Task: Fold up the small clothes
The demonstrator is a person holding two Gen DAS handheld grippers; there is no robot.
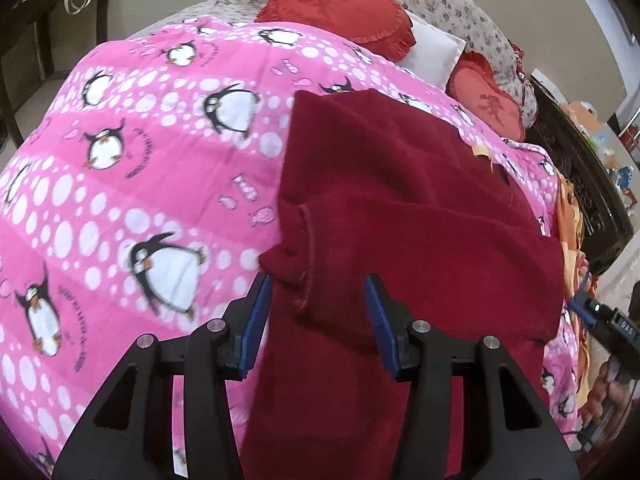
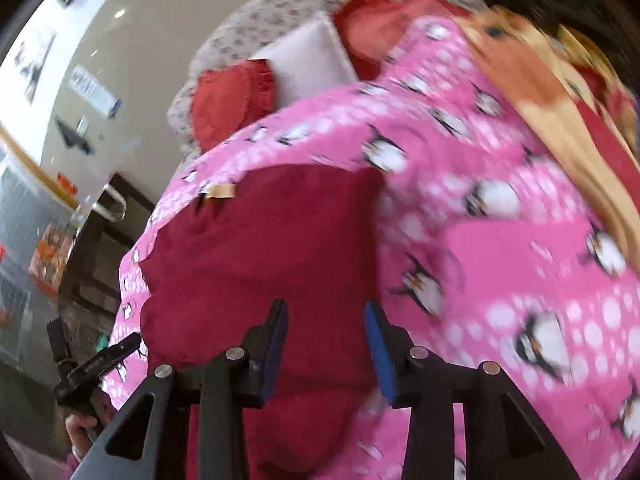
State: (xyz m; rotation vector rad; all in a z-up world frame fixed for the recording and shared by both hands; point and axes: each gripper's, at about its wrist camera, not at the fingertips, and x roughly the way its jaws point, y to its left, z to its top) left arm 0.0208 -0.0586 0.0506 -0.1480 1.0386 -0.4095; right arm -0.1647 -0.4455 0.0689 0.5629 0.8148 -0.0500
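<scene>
A dark red garment (image 1: 400, 208) lies partly folded on a pink penguin-print quilt (image 1: 140, 140). A hemmed edge (image 1: 306, 256) of it bunches just ahead of my left gripper (image 1: 318, 292), which is open with the cloth between and under its blue pads. In the right wrist view the same garment (image 2: 260, 248) lies on the quilt (image 2: 500, 240), with a tan label (image 2: 222, 191) at its far edge. My right gripper (image 2: 326, 320) is open above the garment's near edge. The right wrist view is blurred.
Red heart cushions (image 1: 340, 8) and a white pillow (image 1: 432, 50) lie at the head of the bed. An orange blanket (image 2: 540, 92) lies along one side. Dark furniture (image 1: 580, 184) stands beside the bed. The other hand-held gripper (image 2: 92, 364) shows at the left edge.
</scene>
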